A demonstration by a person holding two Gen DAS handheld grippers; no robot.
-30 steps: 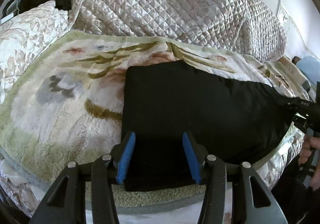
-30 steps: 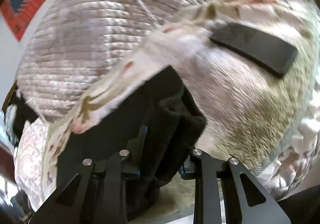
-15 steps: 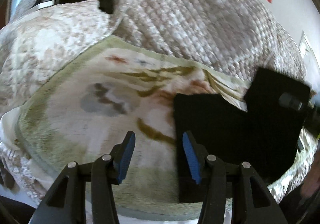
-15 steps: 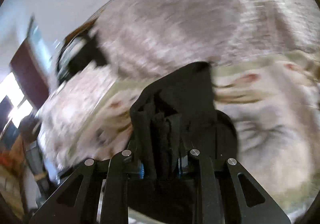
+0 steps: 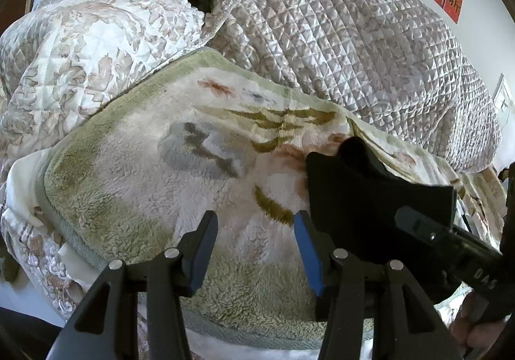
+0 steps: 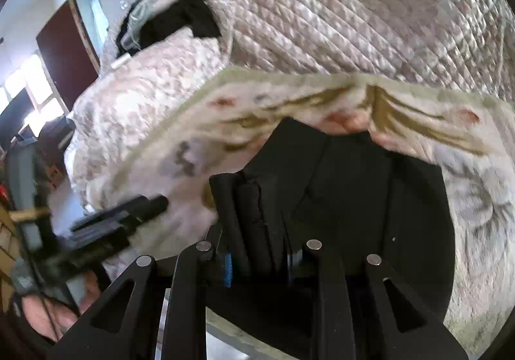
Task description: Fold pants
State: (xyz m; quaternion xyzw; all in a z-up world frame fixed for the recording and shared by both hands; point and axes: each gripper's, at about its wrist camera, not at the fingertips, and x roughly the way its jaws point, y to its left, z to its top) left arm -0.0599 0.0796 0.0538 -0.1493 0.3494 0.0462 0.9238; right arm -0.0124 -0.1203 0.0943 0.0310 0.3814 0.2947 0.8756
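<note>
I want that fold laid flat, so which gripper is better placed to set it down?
Right. The right gripper is shut on the bunched black fabric pants, while the left gripper hangs open over the fleecy cream blanket.

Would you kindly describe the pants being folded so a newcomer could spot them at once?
On the bed, find the fleecy cream-and-green blanket in front of the quilted silver cover. The black pants lie folded on it, pinched by the right gripper; they are the only plain dark item there.

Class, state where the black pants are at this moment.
The black pants lie on the fleecy blanket, right of centre in the left wrist view, their folded end clamped in the right gripper.
</note>
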